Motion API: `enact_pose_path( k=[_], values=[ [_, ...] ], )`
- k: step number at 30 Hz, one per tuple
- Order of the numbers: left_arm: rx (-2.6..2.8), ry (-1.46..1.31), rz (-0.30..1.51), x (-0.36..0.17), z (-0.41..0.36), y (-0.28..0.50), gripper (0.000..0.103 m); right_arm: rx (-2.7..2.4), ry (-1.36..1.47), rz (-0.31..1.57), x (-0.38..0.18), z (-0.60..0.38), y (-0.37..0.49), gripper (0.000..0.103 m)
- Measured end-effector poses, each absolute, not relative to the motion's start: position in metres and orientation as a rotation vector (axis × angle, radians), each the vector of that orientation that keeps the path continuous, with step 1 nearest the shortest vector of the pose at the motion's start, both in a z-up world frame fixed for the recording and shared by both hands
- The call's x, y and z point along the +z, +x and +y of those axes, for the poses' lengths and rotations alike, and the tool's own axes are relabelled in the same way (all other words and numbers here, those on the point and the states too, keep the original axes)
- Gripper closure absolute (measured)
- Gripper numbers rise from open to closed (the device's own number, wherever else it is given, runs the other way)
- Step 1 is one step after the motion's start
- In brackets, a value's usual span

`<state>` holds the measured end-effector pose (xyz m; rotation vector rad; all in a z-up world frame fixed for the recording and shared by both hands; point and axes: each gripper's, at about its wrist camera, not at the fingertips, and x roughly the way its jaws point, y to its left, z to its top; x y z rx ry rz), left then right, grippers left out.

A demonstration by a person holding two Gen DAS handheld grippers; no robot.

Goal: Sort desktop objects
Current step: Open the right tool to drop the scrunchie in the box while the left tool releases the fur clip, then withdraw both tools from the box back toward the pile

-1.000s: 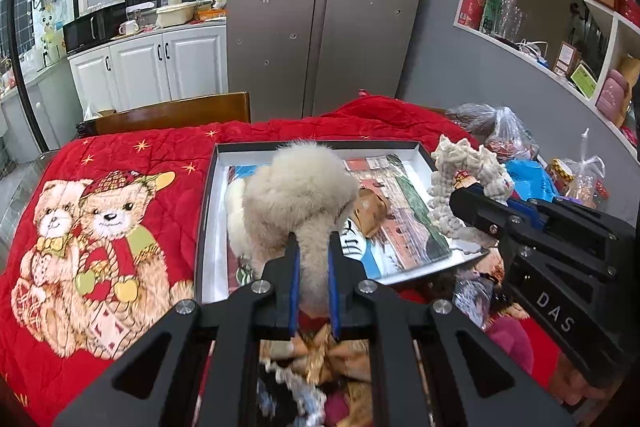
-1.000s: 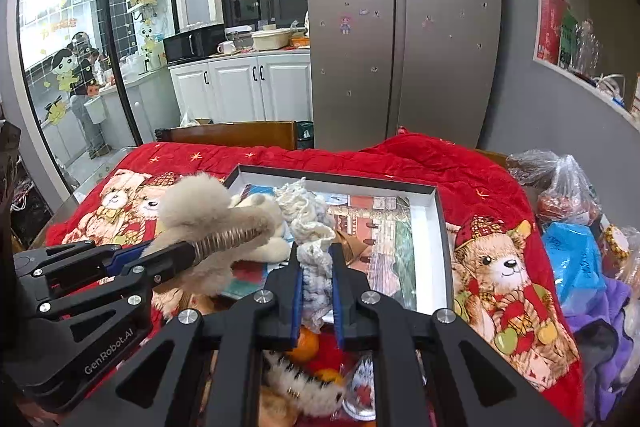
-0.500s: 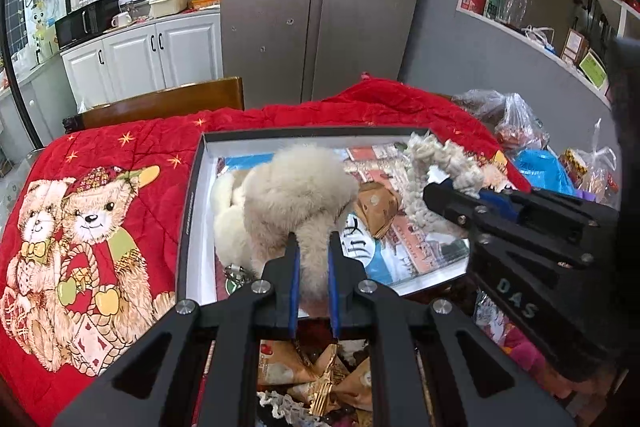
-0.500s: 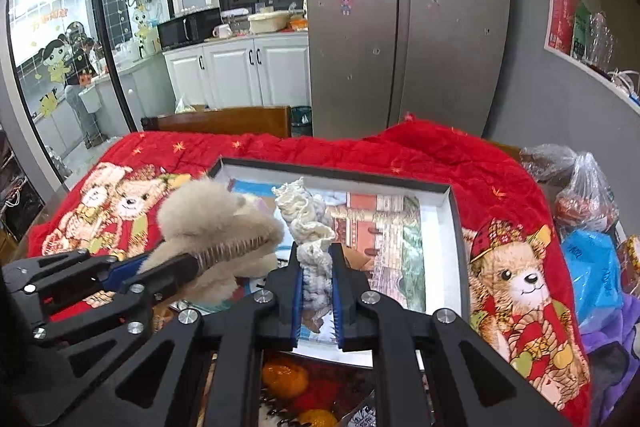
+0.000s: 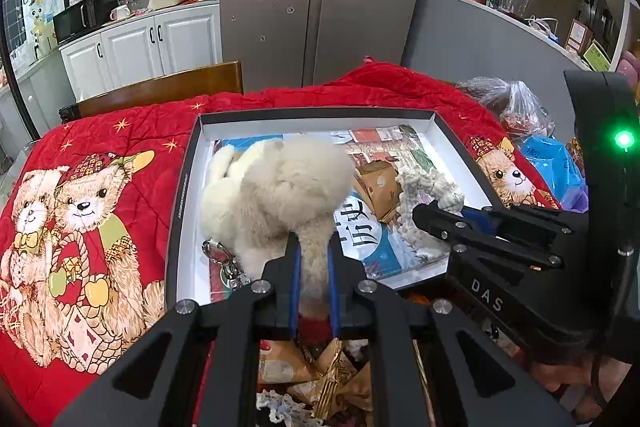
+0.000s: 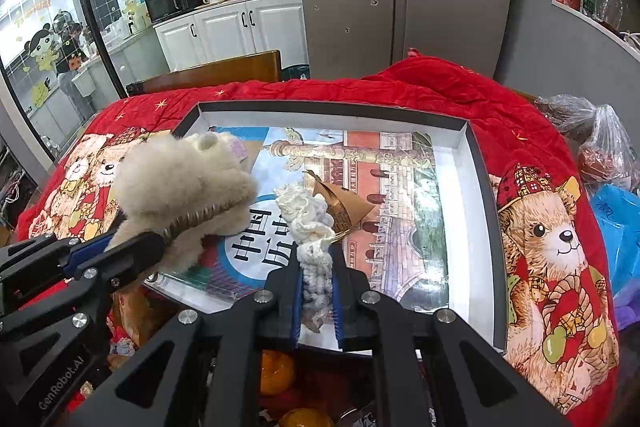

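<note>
Box (image 6: pixel 478 187) right half clear; paper cone (image 6: pixel 340 203) mid-box.

Snack pile (image 5: pixel 320 379) half hidden behind left claw (image 5: pixel 312 267).

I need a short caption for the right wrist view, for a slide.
Right gripper holding a white crocheted piece over the shallow box; left gripper brings a fluffy hair clip.

A fluffy cream plush toy (image 5: pixel 276 195) and a white knitted yarn strip (image 6: pixel 308 223) hang over the shallow black-rimmed white box (image 6: pixel 476 163).
</note>
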<state>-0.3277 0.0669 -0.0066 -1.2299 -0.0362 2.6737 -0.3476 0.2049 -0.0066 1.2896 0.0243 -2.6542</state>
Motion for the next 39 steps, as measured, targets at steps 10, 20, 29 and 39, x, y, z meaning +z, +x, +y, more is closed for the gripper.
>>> enact_pose_path(
  k=[10,20,29,39],
  values=[
    [2.722,-1.197,0.056,0.002,0.07,-0.323,0.046,-2.682,1.278,0.019,-0.003,0.208,-0.347,0.053],
    [2.764,-1.188,0.065,0.009,0.062,-0.323,0.034,-2.702,1.27,0.021,0.003,0.21,-0.345,0.046],
    [2.769,-1.183,0.03,0.019,0.057,-0.316,0.034,-2.711,1.236,0.029,0.016,0.208,-0.337,0.046],
    [2.797,-1.044,-0.022,0.075,0.045,-0.265,0.028,-2.772,1.107,0.034,0.071,0.204,-0.287,0.04]
  ],
)
